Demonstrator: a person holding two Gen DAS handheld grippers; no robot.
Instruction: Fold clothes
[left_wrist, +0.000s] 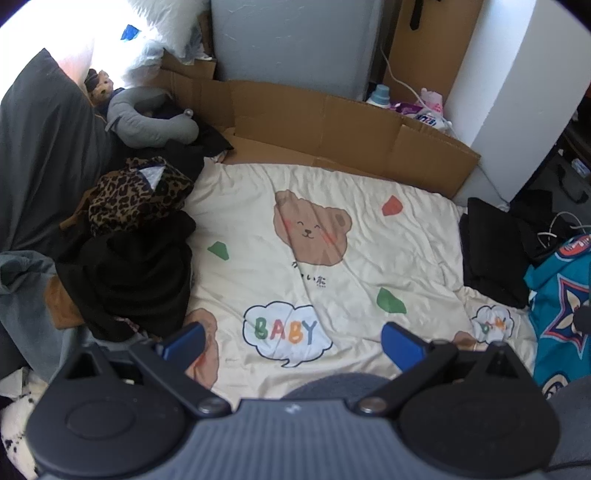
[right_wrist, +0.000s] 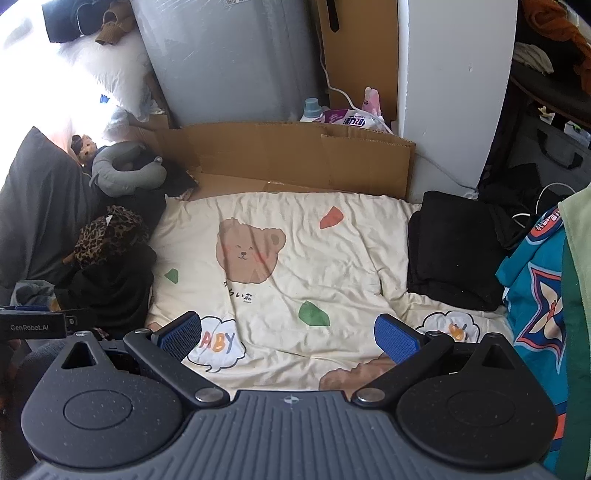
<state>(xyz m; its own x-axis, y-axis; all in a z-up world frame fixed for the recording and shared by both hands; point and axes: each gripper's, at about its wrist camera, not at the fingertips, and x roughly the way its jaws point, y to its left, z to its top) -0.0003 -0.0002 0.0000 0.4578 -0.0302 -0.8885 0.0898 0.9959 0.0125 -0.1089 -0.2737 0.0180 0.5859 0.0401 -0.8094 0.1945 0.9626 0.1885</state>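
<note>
Here we see the folded black garment (right_wrist: 452, 254) lying on the right edge of the cream bear blanket (right_wrist: 295, 258), just beside a teal printed cloth (right_wrist: 535, 295). The unfolded dark clothes pile (left_wrist: 129, 273), with a leopard-print piece (left_wrist: 136, 195) on top, sits at the blanket's left side. Our left gripper (left_wrist: 293, 341) and right gripper (right_wrist: 288, 338) both hover above the blanket, fingers spread wide, holding nothing. Only the right view shows a green fabric (right_wrist: 576, 295) at its far right edge.
</note>
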